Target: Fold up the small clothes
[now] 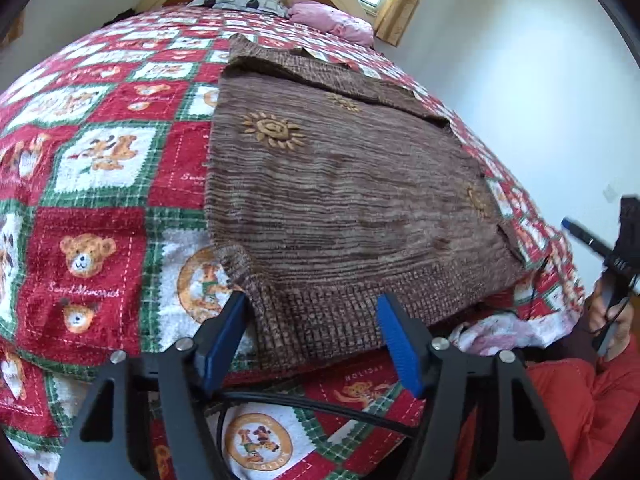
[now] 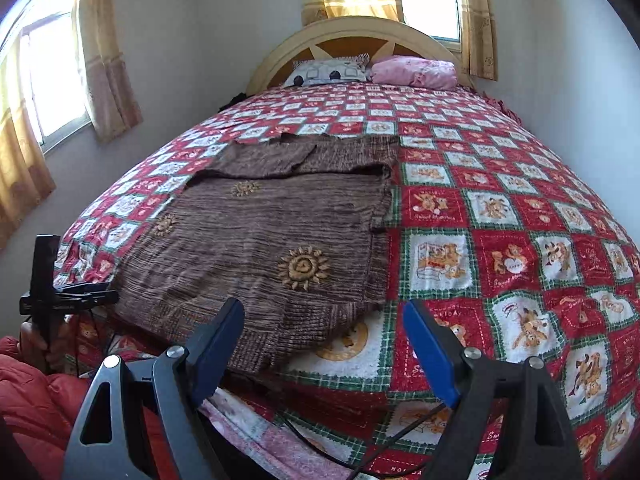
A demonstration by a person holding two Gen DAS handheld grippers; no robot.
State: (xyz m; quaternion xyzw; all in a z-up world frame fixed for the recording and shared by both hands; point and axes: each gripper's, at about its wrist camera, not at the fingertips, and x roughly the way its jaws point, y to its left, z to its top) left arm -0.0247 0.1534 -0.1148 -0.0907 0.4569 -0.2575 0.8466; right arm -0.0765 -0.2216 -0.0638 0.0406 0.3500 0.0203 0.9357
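Note:
A brown striped knit sweater (image 1: 340,184) with embroidered sun motifs lies flat on the bed, its hem hanging slightly over the near edge. It also shows in the right wrist view (image 2: 272,240). My left gripper (image 1: 312,308) is open and empty, its blue pads on either side of the hem's left part, just above it. My right gripper (image 2: 324,312) is open and empty, hovering over the hem's right corner. The other gripper shows at the right edge of the left wrist view (image 1: 616,256) and at the left edge of the right wrist view (image 2: 52,292).
The bed is covered by a red, green and white teddy-bear quilt (image 2: 500,240). A patterned pillow (image 2: 332,72) and a pink bundle (image 2: 416,72) lie by the headboard (image 2: 360,32). Walls and curtained windows surround the bed. A red jacket (image 1: 580,400) is at the near side.

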